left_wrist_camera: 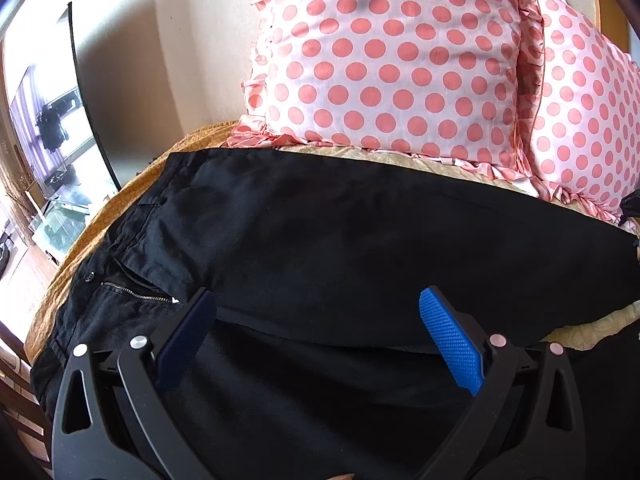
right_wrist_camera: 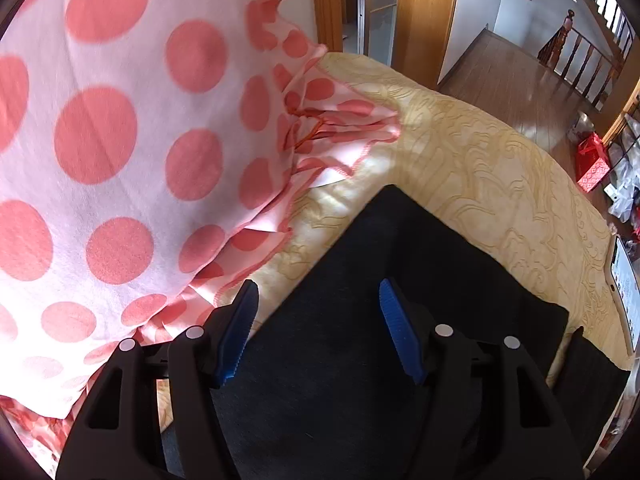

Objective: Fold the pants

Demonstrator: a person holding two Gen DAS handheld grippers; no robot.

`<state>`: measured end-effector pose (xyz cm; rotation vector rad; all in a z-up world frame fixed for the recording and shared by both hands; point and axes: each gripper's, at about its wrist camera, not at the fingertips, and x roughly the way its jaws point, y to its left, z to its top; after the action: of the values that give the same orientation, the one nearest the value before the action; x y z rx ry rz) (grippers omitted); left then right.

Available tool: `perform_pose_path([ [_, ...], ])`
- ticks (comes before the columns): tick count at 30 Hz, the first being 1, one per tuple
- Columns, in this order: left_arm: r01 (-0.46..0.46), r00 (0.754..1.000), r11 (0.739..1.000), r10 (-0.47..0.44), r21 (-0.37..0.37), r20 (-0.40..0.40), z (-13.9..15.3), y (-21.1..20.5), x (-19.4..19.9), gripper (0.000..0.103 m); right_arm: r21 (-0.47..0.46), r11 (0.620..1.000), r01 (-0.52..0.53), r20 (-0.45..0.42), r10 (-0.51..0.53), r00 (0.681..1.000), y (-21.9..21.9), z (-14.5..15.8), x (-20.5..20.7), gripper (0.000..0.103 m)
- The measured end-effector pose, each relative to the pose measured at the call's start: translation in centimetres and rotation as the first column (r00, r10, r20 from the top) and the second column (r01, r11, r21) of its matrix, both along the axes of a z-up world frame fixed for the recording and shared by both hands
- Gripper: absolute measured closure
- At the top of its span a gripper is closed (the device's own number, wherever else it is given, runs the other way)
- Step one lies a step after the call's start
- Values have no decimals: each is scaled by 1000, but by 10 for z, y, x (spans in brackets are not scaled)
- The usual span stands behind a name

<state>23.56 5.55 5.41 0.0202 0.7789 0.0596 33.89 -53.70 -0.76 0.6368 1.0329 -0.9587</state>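
Observation:
Black pants (left_wrist_camera: pixel 320 240) lie spread across the bed, waistband, button and open zipper (left_wrist_camera: pixel 136 292) at the left, legs running to the right. My left gripper (left_wrist_camera: pixel 318 300) hovers over the crotch area with its blue pads wide apart and nothing between them. In the right wrist view the leg end of the pants (right_wrist_camera: pixel 380 300) lies flat with a corner pointing away. My right gripper (right_wrist_camera: pixel 318 294) stands over that leg end, jaws apart, the pads not pressing on the cloth.
Two pink pillows with red dots (left_wrist_camera: pixel 380 60) (right_wrist_camera: pixel 120 140) lean along the far side of the pants. The yellow patterned bedspread (right_wrist_camera: pixel 500 180) reaches the bed's edge. A phone (right_wrist_camera: pixel 624 292) lies at the right. Wooden floor and a railing lie beyond.

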Motion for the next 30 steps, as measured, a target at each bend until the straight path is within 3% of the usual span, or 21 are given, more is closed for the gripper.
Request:
perform_pose_path([
  [3, -7, 1000, 1000, 7, 14, 7, -2, -1, 0, 2, -56, 998, -21, -69, 17, 997, 10, -7, 11, 36],
  [7, -51, 998, 996, 47, 74, 50, 1, -2, -3, 2, -92, 995, -43, -58, 38, 998, 22, -8, 9, 38],
  [10, -83, 991, 991, 71, 109, 111, 5, -3, -9, 2, -68, 997, -43, -20, 41, 999, 34, -1, 0, 61],
  [11, -75, 992, 991, 64, 107, 104, 6, -3, -9, 2, -65, 997, -32, -17, 31, 999, 34, 2, -4, 76],
  [15, -29, 998, 999, 27, 38, 58, 7, 2, -9, 2, 39, 999, -24, 132, 18, 991, 28, 7, -33, 92],
  [20, -8, 999, 996, 12, -84, 43, 10, 15, -12, 2, 116, 992, -51, 272, 18, 962, 37, 19, -72, 98],
  [23, -12, 999, 995, 17, -99, 47, 15, 20, -12, 2, 129, 988, -81, 362, 29, 932, 50, 32, -104, 100],
  [27, -42, 994, 994, 52, -97, 99, 26, 29, -10, 2, 140, 982, -126, 444, 52, 894, 56, 45, -143, 101],
  [30, -57, 981, 994, 73, -91, 181, 38, 37, -8, 2, 138, 977, -165, 500, 75, 863, 59, 46, -176, 101],
])
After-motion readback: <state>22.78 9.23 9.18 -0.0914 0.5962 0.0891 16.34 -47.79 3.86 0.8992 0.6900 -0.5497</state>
